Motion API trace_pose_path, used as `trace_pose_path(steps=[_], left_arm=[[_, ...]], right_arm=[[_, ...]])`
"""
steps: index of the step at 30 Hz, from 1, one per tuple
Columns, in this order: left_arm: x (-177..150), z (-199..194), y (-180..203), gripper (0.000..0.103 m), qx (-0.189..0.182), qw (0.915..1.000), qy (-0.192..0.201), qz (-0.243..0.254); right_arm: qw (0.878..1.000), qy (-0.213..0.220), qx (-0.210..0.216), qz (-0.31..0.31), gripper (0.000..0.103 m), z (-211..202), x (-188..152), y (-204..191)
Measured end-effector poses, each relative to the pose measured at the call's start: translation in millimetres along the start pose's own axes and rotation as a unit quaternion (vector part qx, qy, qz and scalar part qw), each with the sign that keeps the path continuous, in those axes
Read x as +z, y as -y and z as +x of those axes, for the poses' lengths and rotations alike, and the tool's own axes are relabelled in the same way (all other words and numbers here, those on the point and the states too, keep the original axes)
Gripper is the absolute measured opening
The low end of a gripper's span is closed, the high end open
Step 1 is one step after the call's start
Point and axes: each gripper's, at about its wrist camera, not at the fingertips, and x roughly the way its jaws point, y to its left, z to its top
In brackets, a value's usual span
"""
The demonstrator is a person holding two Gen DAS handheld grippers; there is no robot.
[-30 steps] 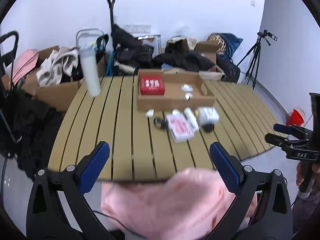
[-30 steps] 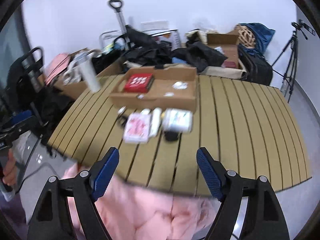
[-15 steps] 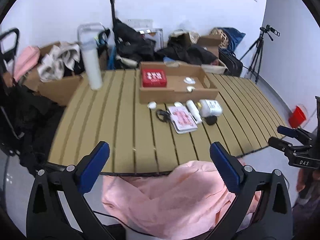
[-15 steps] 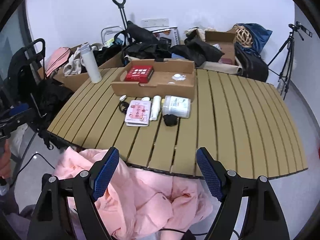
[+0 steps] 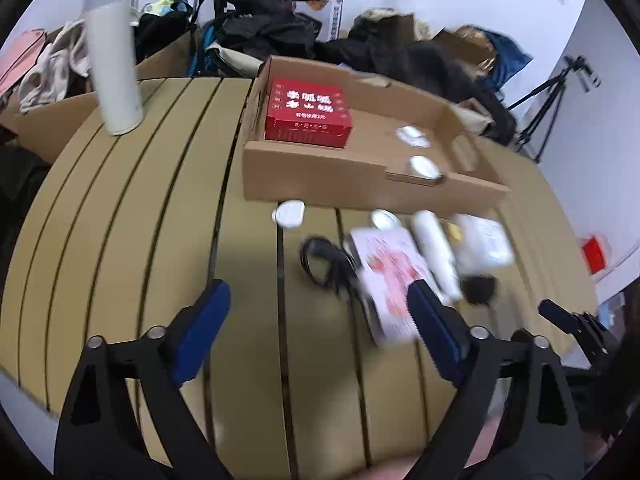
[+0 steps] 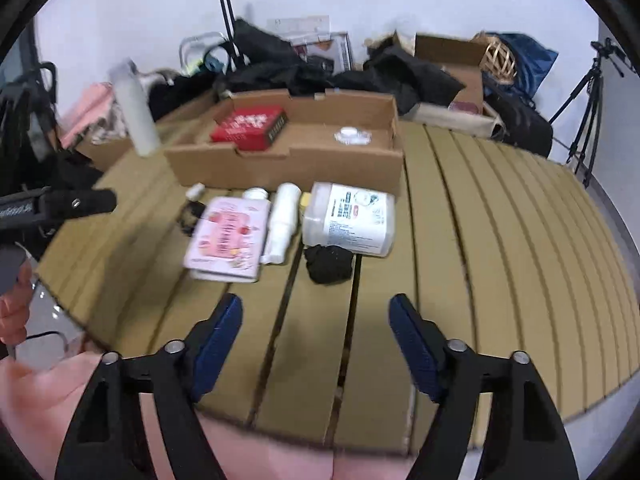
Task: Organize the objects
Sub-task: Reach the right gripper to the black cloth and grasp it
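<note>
A shallow cardboard tray (image 5: 320,168) (image 6: 280,168) on the slatted table holds a red box (image 5: 307,114) (image 6: 250,126) and small white lids (image 5: 424,166). In front of it lie a pink packet (image 5: 394,276) (image 6: 230,238), a white tube (image 5: 436,252) (image 6: 282,222), a clear wipes tub (image 6: 348,220) (image 5: 484,242), a black wad (image 6: 329,264), a black cable (image 5: 324,262) and a small white cap (image 5: 289,214). My left gripper (image 5: 318,320) is open and empty above the table, just short of the cable. My right gripper (image 6: 316,330) is open and empty, short of the black wad.
A tall white bottle (image 5: 114,60) (image 6: 136,108) stands at the table's far left. Bags, clothes and boxes are piled behind the table. A tripod (image 6: 588,92) stands at the right. Pink cloth (image 6: 48,408) lies below the near edge.
Both grippers have moved forward over the table's near edge, toward the loose items. The pink cloth has dropped to the bottom of both views. Both stay open.
</note>
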Motion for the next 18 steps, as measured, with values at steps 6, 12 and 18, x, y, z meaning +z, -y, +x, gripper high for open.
trace_pose_path(steps=[6,12,18], left_arm=[[21,53,-16,0.073,0.027,0.9983,0.022,-0.047],[12,72,-23,0.033,0.047,0.9968,0.021,-0.061],[-4,70,-4,0.0,0.098,0.9944,0.034,-0.019]], right_arm=[[0.999,-0.027,-0.019,0.028,0.066,56,15,12],[0.999,-0.029,-0.025,0.014,0.047,77,13,13],[0.999,-0.022,-0.028,-0.01,0.038,78,12,3]])
